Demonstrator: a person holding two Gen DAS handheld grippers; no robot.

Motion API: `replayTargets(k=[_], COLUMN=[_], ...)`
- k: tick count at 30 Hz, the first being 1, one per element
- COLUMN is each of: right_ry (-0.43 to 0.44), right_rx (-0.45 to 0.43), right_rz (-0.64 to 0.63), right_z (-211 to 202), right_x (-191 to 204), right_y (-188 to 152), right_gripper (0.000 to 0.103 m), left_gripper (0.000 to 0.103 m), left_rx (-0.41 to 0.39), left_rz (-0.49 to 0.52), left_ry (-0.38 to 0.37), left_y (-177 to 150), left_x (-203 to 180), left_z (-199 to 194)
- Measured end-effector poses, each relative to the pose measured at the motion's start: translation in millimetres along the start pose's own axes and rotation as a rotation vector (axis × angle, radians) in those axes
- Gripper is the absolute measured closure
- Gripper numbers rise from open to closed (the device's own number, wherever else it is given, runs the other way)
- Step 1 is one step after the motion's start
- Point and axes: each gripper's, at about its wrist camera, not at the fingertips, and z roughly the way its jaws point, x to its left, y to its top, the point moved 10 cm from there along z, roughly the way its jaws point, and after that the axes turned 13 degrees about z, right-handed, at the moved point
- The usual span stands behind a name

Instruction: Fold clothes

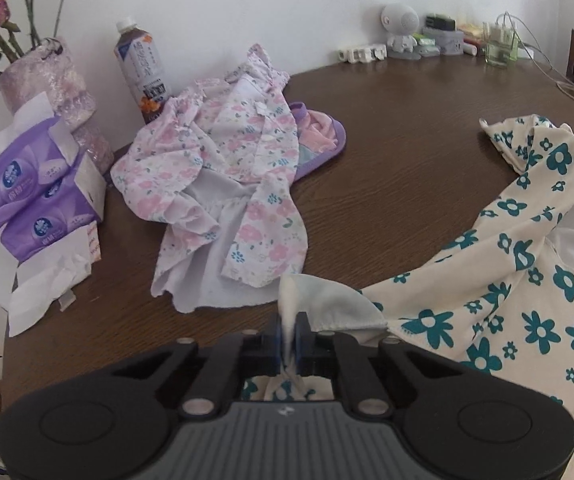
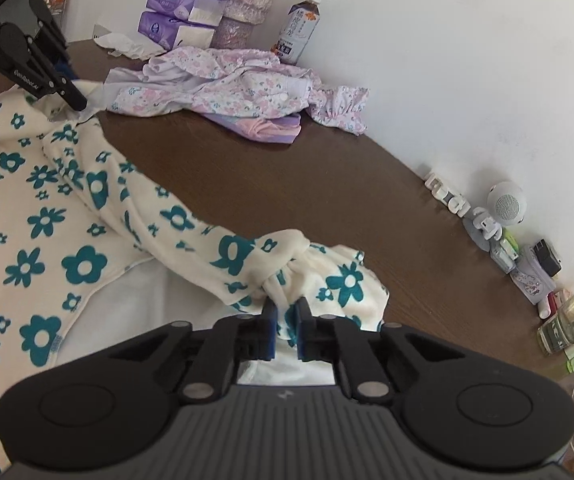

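Landmark: the brown wooden table (image 1: 387,152) is carrying everything, set against a white wall.
Cream garment: the cream garment with teal flowers (image 2: 47,216) is lying spread over the table's near side, one sleeve bunching toward the right gripper.
Left gripper: the left gripper (image 1: 289,334) is pinching a pale corner of the cream garment at the table's near edge, pads pressing the cloth.
Right gripper: the right gripper (image 2: 285,322) is clamping the gathered cuff of the cream garment, fabric squeezing between its blue pads (image 2: 270,332).
Pink floral garment: the pink floral garment (image 1: 231,184) is lying crumpled toward the table's far side, partly covering a purple item (image 1: 319,144).
Far-side clutter: a drink bottle (image 1: 143,68), purple tissue packs (image 1: 35,196) and a vase (image 1: 51,80) are standing along the table's far edge.
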Motion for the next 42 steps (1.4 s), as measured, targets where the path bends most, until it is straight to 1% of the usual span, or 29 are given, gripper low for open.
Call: replayTargets(k=[4, 8, 12, 14, 18, 21, 27, 30, 32, 33, 34, 35, 36, 37, 38, 39, 40, 42], right_ry=[-0.013, -0.041, -0.052, -0.055, -0.061, -0.054, -0.047, -0.046, -0.041, -0.038, -0.032, -0.026, -0.014, -0.002, 0.017, 0.036, 0.055, 0.076], right_rx=[-0.043, -0.089, -0.084, -0.066, 0.002, 0.039, 0.045, 0.036, 0.032, 0.03, 0.029, 0.028, 0.024, 0.02, 0.003, -0.015, -0.033, -0.06], right_rz=[0.008, -0.002, 0.003, 0.014, 0.032, 0.052, 0.067, 0.071, 0.079, 0.083, 0.097, 0.112, 0.15, 0.19, 0.238, 0.287, 0.335, 0.392], right_z=[-1, 4, 30, 50, 97, 123, 144, 147, 148, 148, 147, 146, 142, 138, 129, 119, 110, 87], right_x=[-9, -18, -23, -25, -24, -21, -17, -19, -20, -21, -22, -24, -29, -34, -41, -48, -55, -66], right_y=[23, 54, 77, 84, 88, 85, 76, 74, 75, 75, 76, 77, 78, 80, 82, 84, 86, 83], right_gripper=[0.097, 0.098, 0.098, 0.098, 0.098, 0.098, 0.097, 0.097, 0.097, 0.097, 0.095, 0.09, 0.086, 0.074, 0.059, 0.054, 0.052, 0.052], left_gripper=[0.098, 0.099, 0.099, 0.099, 0.099, 0.099, 0.099, 0.098, 0.09, 0.089, 0.085, 0.079, 0.076, 0.067, 0.06, 0.058, 0.056, 0.05], left_rx=[-0.063, -0.085, -0.096, -0.091, -0.078, -0.064, -0.052, -0.041, -0.039, -0.045, -0.058, -0.072, -0.088, -0.103, -0.119, -0.135, -0.15, -0.171], left_rz=[-0.023, -0.085, -0.137, -0.139, -0.144, -0.151, -0.154, -0.168, -0.185, -0.194, -0.203, -0.21, -0.212, -0.215, -0.217, -0.22, -0.222, -0.223], left_ry=[0.045, 0.124, 0.19, 0.201, 0.216, 0.226, 0.256, 0.25, 0.24, 0.237, 0.233, 0.23, 0.228, 0.226, 0.224, 0.222, 0.219, 0.201], left_y=[4, 2, -3, -6, -11, -15, -18, -20, -20, -20, -18, -17, -15, -14, -12, -10, -9, -10], left_x=[11, 30, 44, 47, 51, 53, 59, 62, 64, 65, 66, 67, 66, 65, 64, 63, 63, 56], left_z=[-13, -20, -25, -24, -18, -11, 2, 9, 12, 10, 6, 2, -6, -13, -21, -28, -35, -49])
